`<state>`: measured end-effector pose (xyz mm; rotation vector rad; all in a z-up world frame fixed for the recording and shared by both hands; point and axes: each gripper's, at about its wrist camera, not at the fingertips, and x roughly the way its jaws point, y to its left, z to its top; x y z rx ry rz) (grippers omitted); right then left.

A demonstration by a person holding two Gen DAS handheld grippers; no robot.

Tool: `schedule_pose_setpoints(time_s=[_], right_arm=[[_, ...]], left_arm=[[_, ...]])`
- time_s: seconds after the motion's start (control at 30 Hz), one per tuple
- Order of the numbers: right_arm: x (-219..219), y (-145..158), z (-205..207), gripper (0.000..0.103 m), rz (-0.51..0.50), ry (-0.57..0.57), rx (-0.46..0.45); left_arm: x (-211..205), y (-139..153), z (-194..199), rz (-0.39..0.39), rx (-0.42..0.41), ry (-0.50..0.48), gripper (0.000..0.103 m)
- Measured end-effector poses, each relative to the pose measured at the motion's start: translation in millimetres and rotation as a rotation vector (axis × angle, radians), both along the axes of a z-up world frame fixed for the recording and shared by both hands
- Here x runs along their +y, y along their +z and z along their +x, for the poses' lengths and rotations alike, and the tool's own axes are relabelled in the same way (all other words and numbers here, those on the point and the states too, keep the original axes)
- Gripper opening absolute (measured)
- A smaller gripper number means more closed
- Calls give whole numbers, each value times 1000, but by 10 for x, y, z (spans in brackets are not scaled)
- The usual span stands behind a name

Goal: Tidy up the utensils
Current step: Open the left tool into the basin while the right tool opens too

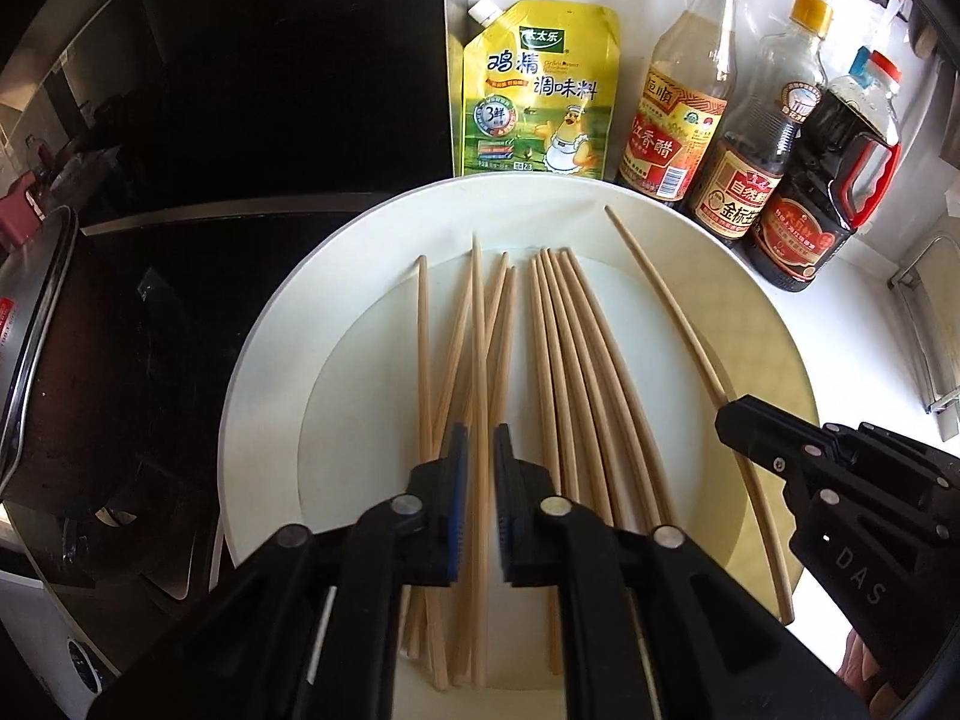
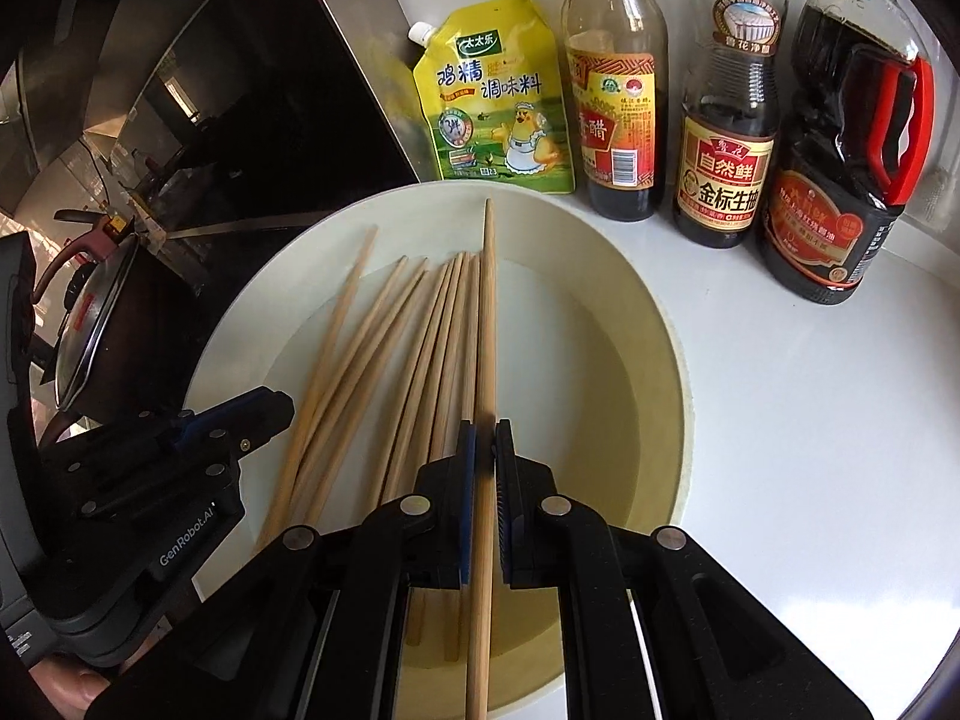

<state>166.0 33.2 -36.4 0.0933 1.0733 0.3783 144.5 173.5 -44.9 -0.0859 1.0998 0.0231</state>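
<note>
Jaws angled down, right gripper (image 2: 485, 441) clamping chopstick (image 2: 487, 312)

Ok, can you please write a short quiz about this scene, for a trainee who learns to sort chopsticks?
1. True or false: the right gripper is shut on one chopstick.
2. Where do the other chopsticks lie?
A) on the plate
B) in a pot
C) on the bare counter
3. Fill in: left of the three bottles, in both views, stands a yellow ____.

Key: 1 true; 2 A; 3 pouch.
</note>
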Motion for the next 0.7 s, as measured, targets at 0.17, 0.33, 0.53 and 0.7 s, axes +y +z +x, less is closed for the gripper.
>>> schedule_pose_setpoints(time_s=[0.17, 0.33, 0.53, 0.7], right_arm=[[-16, 69, -63, 12, -14, -9, -33], [-62, 144, -132, 19, -13, -27, -51], [-108, 212, -256, 24, -10, -37, -63], [-135, 274, -357, 24, -15, -42, -70]], left_arm=[[41, 43, -35, 2, -7, 7, 29], [83, 147, -94, 5, -28, 21, 49], [127, 267, -176, 4, -60, 37, 59], [149, 327, -244, -2, -79, 50, 60]])
